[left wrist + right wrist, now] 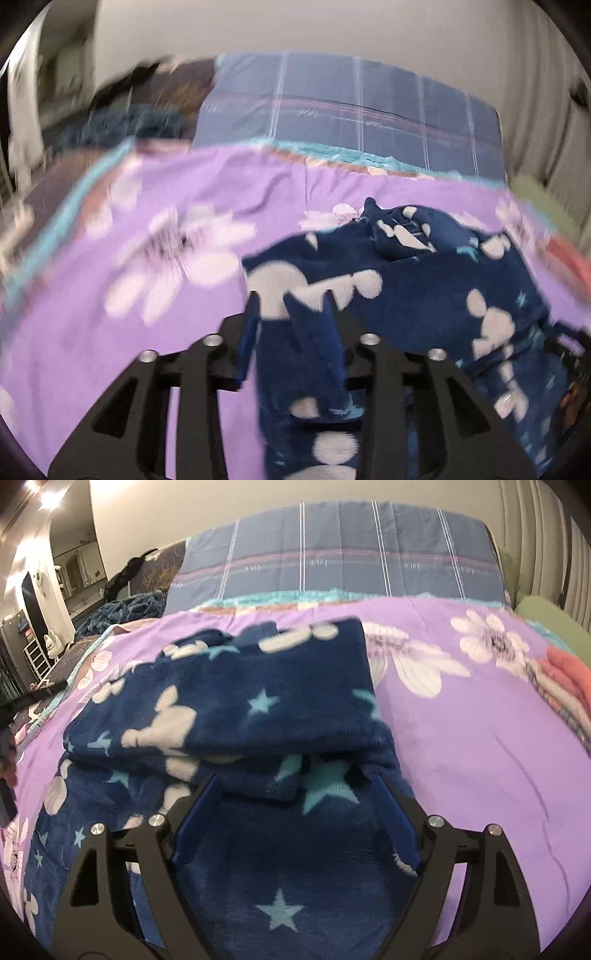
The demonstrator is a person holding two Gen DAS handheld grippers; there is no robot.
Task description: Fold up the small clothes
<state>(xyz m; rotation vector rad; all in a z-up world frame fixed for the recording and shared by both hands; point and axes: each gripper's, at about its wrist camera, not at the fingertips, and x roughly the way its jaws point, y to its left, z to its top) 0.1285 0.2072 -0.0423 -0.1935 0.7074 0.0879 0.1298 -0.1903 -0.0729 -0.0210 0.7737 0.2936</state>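
Observation:
A navy fleece garment (229, 709) with white shapes and light blue stars lies partly folded on a purple flowered bedspread (480, 746). In the left wrist view my left gripper (293, 301) is shut on a fold of the garment (424, 291) and holds its edge a little above the bed. In the right wrist view my right gripper (295, 782) is open, its blue-padded fingers (397, 812) spread wide over the garment's near layer, with the folded upper layer just ahead.
A blue plaid pillow (340, 554) lies at the head of the bed. A stack of orange and pink cloth (569, 679) sits at the right edge. A dark blue blanket (122, 609) is piled at the far left. A curtain (546, 546) hangs on the right.

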